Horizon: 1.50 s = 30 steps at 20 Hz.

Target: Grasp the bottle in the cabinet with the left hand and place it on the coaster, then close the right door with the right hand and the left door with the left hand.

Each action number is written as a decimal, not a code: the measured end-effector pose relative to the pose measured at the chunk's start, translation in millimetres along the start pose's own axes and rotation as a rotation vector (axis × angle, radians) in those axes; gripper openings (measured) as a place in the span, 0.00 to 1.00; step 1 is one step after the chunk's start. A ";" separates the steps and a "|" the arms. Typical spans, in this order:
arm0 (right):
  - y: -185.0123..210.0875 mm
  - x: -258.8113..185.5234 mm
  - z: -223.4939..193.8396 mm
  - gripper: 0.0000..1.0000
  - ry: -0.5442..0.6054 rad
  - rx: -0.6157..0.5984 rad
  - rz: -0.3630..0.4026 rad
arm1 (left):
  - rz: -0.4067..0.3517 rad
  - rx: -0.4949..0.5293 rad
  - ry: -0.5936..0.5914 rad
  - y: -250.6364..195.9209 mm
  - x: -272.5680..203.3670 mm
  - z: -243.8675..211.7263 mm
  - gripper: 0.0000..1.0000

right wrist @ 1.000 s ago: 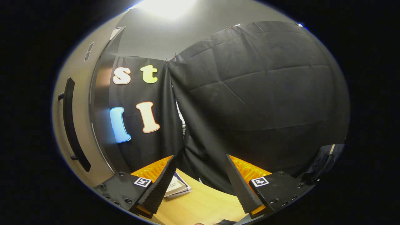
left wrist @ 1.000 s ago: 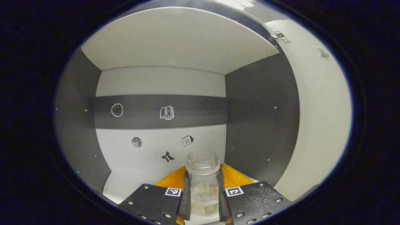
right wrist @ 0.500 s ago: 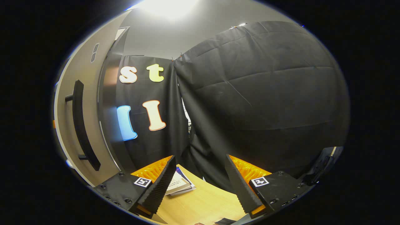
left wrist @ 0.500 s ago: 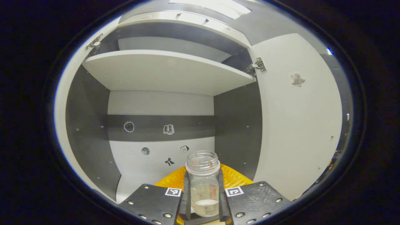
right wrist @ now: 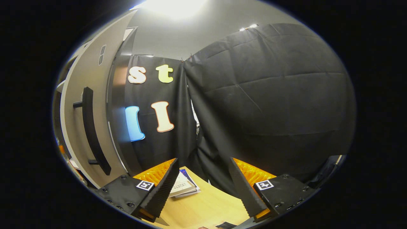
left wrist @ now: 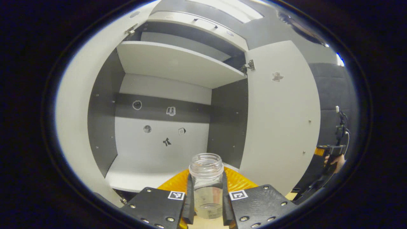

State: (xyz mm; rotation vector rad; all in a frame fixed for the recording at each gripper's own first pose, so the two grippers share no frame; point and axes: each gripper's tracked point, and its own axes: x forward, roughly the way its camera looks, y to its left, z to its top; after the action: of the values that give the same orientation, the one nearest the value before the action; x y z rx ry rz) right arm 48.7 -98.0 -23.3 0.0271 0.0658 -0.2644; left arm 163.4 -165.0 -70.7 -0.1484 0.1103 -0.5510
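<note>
1. In the left gripper view the cabinet (left wrist: 159, 140) stands open behind the bottle, its lower shelf (left wrist: 140, 171) bare, an upper shelf (left wrist: 178, 63) above, small stickers on the back wall. The right door (left wrist: 279, 127) swings wide at right, the left door (left wrist: 73, 127) at left.
2. Far right, a hand (left wrist: 334, 159) holds the other gripper beside the black cloth.
3. The bottle (left wrist: 206, 187) is clear, lidless, with a threaded neck; it sits near the camera, in front of the cabinet.
4. It stands upright, mouth up, long axis vertical.
5. The left gripper (left wrist: 206, 203) has both fingers pressed on the bottle's sides.
6. In the right gripper view the right gripper (right wrist: 203, 187) gapes wide, holding nothing, over a wooden table (right wrist: 206, 210) with booklets (right wrist: 184, 187); a door with a black handle (right wrist: 92, 130) stands left.
</note>
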 end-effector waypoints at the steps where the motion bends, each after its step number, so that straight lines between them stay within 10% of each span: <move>1: 0.2 -1.5 1.4 0.96 0.000 0.001 0.000 | -0.006 -0.009 0.012 -1.6 -4.8 -13.2 0.43; 4: 1.1 -10.7 4.6 0.96 -0.002 -0.017 0.000 | -0.029 -0.031 0.046 -11.0 -15.6 -55.6 0.28; 7: -2.0 -17.3 3.3 1.00 0.003 -0.016 -0.022 | -0.052 -0.118 0.101 -21.8 -20.0 -100.5 0.43; 11: 5.0 -29.6 3.9 0.96 0.013 0.018 -0.016 | -0.040 -0.199 0.137 -31.1 -20.6 -147.5 0.40; 18: 0.7 -13.6 -5.4 0.97 0.045 -0.031 0.047 | 0.182 -0.256 0.182 -26.3 -45.4 -237.0 0.37; 30: -7.1 28.0 -16.1 1.00 0.120 -0.055 0.174 | 0.378 -0.036 0.270 -36.9 -42.6 -296.6 0.34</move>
State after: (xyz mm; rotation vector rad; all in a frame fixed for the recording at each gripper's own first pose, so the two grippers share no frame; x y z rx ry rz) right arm 72.8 -111.6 -41.4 -0.0062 0.1893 -0.0867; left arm 65.8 -206.4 -353.4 -0.0846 0.4030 -0.1889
